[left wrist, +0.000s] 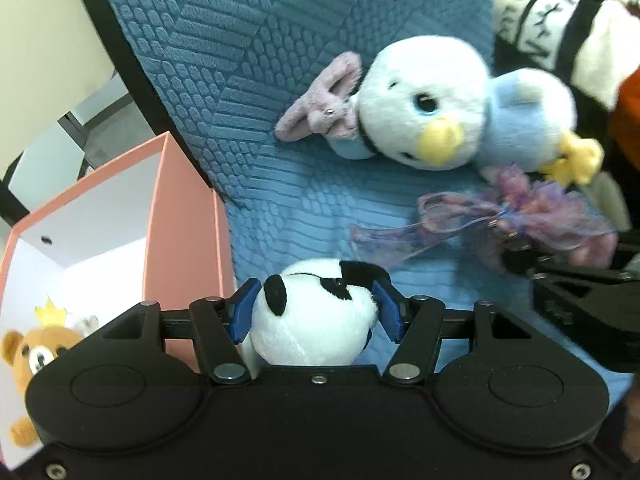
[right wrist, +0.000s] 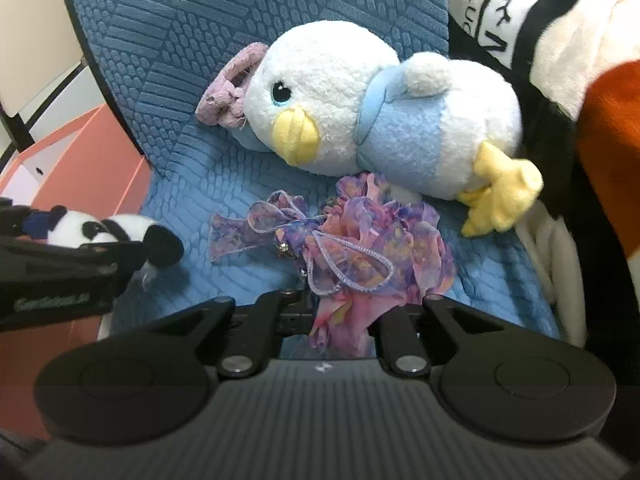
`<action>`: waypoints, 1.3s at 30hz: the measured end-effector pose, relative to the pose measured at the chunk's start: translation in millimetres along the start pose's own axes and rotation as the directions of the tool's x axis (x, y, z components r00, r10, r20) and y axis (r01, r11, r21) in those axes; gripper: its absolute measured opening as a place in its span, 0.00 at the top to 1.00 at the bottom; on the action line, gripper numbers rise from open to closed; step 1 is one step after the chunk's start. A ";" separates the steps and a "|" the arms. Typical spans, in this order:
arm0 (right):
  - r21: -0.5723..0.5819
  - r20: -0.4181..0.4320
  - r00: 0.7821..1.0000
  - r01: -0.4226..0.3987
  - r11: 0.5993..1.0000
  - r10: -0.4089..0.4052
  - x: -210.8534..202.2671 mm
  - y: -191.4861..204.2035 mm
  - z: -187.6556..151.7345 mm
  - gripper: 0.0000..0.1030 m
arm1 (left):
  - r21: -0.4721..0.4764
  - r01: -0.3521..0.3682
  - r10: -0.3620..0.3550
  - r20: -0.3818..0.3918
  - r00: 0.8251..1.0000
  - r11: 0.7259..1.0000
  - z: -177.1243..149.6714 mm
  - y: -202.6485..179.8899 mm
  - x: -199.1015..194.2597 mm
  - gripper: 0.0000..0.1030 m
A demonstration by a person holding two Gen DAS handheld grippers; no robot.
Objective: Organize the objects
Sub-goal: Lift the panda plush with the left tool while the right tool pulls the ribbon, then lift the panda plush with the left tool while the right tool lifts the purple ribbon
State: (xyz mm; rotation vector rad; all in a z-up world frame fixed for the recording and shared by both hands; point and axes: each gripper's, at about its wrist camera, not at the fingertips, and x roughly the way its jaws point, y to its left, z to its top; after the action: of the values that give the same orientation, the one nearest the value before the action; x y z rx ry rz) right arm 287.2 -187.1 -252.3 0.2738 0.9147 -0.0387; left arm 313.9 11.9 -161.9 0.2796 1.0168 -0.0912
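My left gripper [left wrist: 318, 310] is shut on a small panda plush [left wrist: 316, 320], its blue pads against both sides of the head; it also shows in the right wrist view [right wrist: 116, 232]. My right gripper [right wrist: 344, 312] is shut on a purple-pink gauze scrunchie with a bow [right wrist: 352, 248], seen too in the left wrist view [left wrist: 520, 216]; its fingertips are hidden by the fabric. A white and blue bird plush [right wrist: 360, 112] lies on the blue quilted seat [right wrist: 180, 40] just beyond the scrunchie, with a pink plush bow [right wrist: 232, 92] by its head.
A pink open box [left wrist: 176, 216] stands left of the seat, holding a brown crowned teddy bear [left wrist: 36, 356]. A large black, white and orange plush [right wrist: 580, 60] fills the right side. A white wall and a grey frame [left wrist: 80, 120] are at far left.
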 end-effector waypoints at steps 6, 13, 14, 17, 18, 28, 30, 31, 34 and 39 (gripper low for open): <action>0.035 0.029 1.000 0.001 0.999 -0.002 -25.8 -0.1 -19.0 0.88 | -0.049 0.045 -0.044 0.027 0.999 0.998 -22.9 -9.9 -24.7 0.43; 0.135 -0.025 0.999 -0.040 0.990 0.044 -49.5 -2.9 -55.2 0.88 | -0.114 0.077 -0.075 0.021 0.997 0.990 -62.6 -19.7 -41.0 0.43; 0.141 -0.031 0.999 -0.038 0.989 0.043 -52.7 -3.3 -61.9 0.87 | -0.126 0.080 -0.077 0.024 0.997 0.989 -67.8 -20.7 -43.1 0.43; 0.152 -0.047 0.998 -0.045 0.987 0.052 -57.8 -2.3 -73.9 0.86 | -0.157 0.085 -0.081 0.033 0.996 0.984 -82.2 -22.5 -47.8 0.43; 0.147 -0.049 0.998 -0.041 0.988 0.048 -59.4 -1.4 -76.4 0.85 | -0.166 0.089 -0.084 0.033 0.996 0.982 -85.6 -22.2 -48.5 0.43; 0.059 0.066 0.998 0.000 0.998 -0.004 -82.9 7.9 -88.8 0.25 | -0.253 0.104 -0.092 0.060 0.994 0.962 -105.6 -13.3 -55.4 0.43; 0.058 0.079 0.997 0.017 0.998 -0.021 -81.0 6.0 -88.5 0.25 | -0.260 0.102 -0.088 0.064 0.994 0.960 -106.7 -11.9 -56.3 0.43; 0.059 0.078 0.996 0.031 0.998 -0.035 -79.1 5.0 -88.1 0.25 | -0.266 0.102 -0.088 0.063 0.994 0.958 -107.2 -10.8 -56.3 0.43; 0.032 0.093 0.993 0.065 0.997 -0.068 -76.4 6.5 -87.3 0.25 | -0.277 0.106 -0.092 0.063 0.994 0.955 -108.5 -9.4 -56.7 0.43; -0.019 0.117 0.990 0.078 0.997 -0.075 -69.2 11.5 -85.9 0.25 | -0.287 0.106 -0.091 0.064 0.994 0.952 -111.0 -7.6 -57.9 0.43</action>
State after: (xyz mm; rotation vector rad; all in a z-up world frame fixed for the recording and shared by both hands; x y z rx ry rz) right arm 179.9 -160.2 -245.0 0.2126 0.8091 -0.1140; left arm 190.3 31.7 -169.0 -0.0414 0.9796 -0.0383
